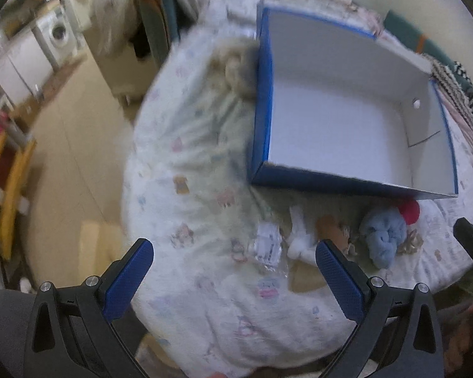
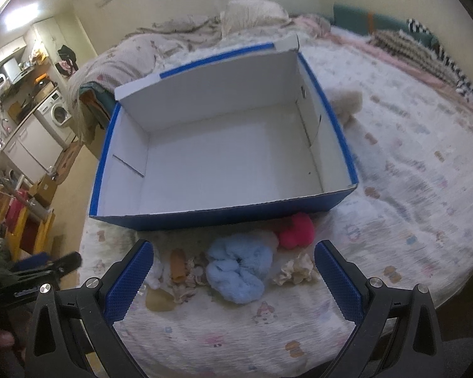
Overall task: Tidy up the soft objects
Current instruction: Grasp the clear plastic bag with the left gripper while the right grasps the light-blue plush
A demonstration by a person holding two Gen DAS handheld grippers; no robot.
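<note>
An empty blue box with a white inside stands on the bed. In front of it lies a row of soft items: a light blue fluffy scrunchie, a red plush piece, a cream frilly piece, a tan piece and a white one. A beige plush toy lies beside the box. My left gripper is open above the bed, left of the row. My right gripper is open, with the blue scrunchie between its fingers.
The bed has a white printed cover with pillows and blankets at the far end. The floor lies left of the bed, with a washing machine and a yellow frame. A clear plastic wrapper lies near the white piece.
</note>
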